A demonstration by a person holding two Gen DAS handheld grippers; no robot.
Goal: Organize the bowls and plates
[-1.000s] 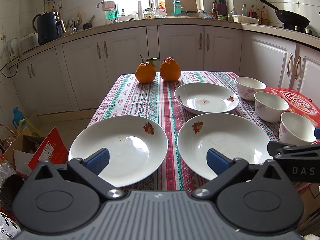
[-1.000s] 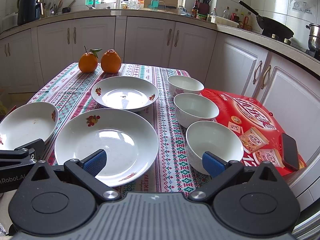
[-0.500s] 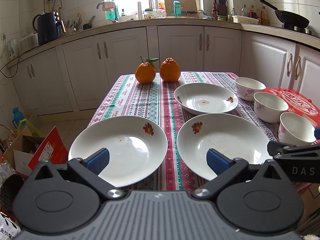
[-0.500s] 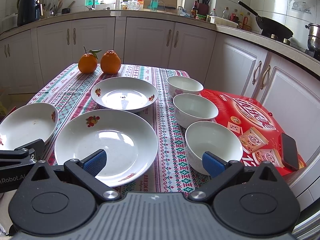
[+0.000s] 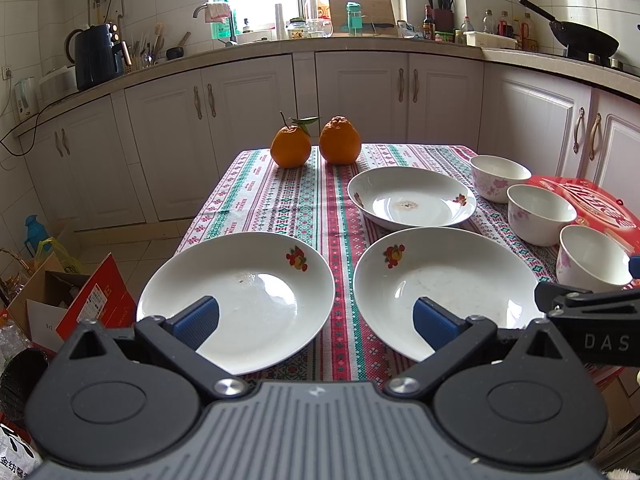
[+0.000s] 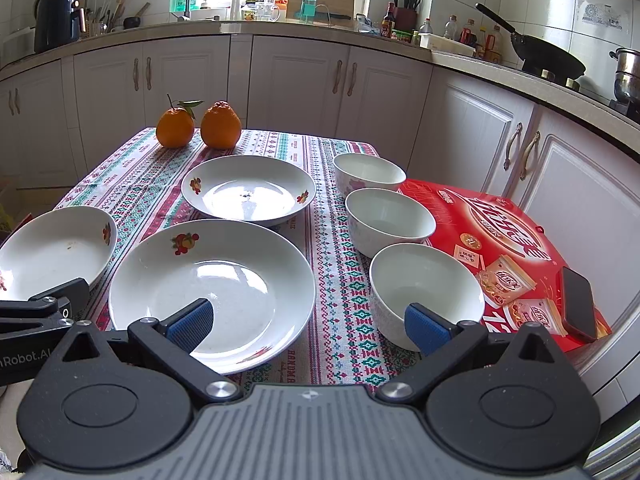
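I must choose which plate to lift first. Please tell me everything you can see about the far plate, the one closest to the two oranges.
The far plate is white, glossy, ceramic-looking, round and fairly deep, with small fruit prints on opposite rim sides. A small brownish stain sits in its centre. It lies flat and upright on the patterned tablecloth, empty, nothing stacked on it, no gripper touching it. Its near rim looks overlapped by the plate in front; contact is unclear.
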